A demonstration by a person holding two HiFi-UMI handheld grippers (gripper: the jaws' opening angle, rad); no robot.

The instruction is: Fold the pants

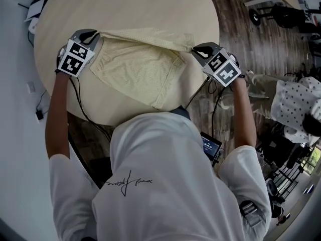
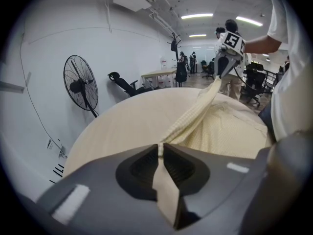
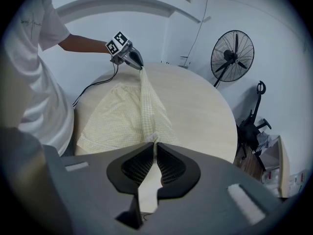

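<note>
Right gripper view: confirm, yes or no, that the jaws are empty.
No: the right gripper is shut on the pale yellow pants, whose edge is pinched between its jaws.

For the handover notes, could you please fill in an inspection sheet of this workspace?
Surface: round pale table.
Job's things: pale yellow pants, one edge lifted taut between the grippers, the rest lying on the table.
Clutter: nothing seen.
Grippers: left gripper and right gripper, fingers shut on the pants' edge.
Cables: a black cable trails from each gripper off the table.
Surroundings: standing fan, wood floor.
</note>
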